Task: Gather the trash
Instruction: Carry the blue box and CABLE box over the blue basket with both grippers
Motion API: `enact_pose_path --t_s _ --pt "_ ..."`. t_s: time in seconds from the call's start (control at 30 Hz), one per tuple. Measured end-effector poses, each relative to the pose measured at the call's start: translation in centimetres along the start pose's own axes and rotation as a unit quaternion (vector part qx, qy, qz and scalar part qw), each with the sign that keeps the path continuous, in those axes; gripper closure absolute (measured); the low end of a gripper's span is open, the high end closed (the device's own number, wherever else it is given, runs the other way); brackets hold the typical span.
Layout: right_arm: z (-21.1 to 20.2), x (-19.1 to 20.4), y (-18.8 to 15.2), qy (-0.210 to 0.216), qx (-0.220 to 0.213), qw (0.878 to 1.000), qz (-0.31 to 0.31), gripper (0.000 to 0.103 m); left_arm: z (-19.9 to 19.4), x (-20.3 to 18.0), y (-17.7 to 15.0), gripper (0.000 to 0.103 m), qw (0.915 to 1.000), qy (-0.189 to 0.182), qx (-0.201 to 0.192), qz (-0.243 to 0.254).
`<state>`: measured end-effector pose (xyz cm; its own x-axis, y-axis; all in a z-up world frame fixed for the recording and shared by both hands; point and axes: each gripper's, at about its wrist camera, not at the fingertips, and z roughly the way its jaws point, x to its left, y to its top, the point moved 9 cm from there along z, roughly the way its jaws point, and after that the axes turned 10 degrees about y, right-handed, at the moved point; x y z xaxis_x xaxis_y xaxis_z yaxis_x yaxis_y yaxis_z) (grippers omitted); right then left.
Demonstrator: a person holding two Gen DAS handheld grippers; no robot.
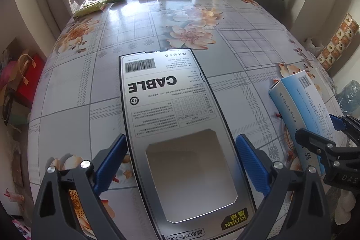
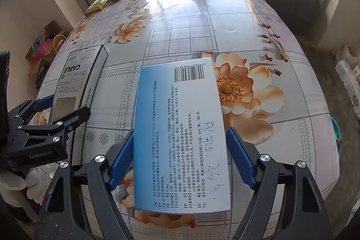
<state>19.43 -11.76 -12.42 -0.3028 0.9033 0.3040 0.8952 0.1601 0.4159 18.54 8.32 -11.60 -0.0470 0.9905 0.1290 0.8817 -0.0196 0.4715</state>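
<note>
Right wrist view: right gripper (image 2: 178, 154) jaws straddle the blue box (image 2: 180, 138), apparently not yet pinching; left gripper (image 1: 181, 163) jaws likewise flank the cable box (image 1: 171, 118) on the counter (image 1: 236, 48). Next: squeeze, lift.

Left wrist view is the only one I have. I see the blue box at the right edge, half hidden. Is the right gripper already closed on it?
Observer: Not yet. The right gripper straddles the blue box, which lies flat on the table. A strip of tablecloth shows between the box and the gripper's right-hand finger.
Operator: Thank you. Is the top face of the box only printed text?
Observer: No. Beside the print there is pen handwriting along the right side of the face, which your view does not show.
</note>
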Motion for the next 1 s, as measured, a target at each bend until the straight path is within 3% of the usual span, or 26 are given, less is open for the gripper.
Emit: enact_pose_path --t_s 0.17,0.33,0.63,0.8,1.0 --pt "-0.6 -0.2 -0.1 0.016 -0.010 1.000 0.015 0.034 -0.8 -0.2 -0.4 0.011 0.9999 -0.010 -0.007 -0.003" --pt "-2.0 -0.7 -0.1 0.061 -0.033 0.996 0.053 0.034 -2.8 -0.6 -0.1 0.012 0.9982 -0.050 -0.027 -0.020" --pt "-8.2 -5.0 -0.9 0.130 -0.119 0.973 0.146 0.034 -6.5 -4.8 2.8 0.014 0.9927 -0.104 -0.060 0.011" --pt "-12.5 -10.4 -2.6 0.131 -0.169 0.955 0.208 0.034 -8.7 -9.6 4.7 0.014 0.9851 -0.152 -0.071 0.036" --pt "-18.5 -19.0 -6.7 0.071 -0.242 0.924 0.287 0.034 -11.4 -18.8 7.1 0.015 0.9652 -0.242 -0.057 0.083"
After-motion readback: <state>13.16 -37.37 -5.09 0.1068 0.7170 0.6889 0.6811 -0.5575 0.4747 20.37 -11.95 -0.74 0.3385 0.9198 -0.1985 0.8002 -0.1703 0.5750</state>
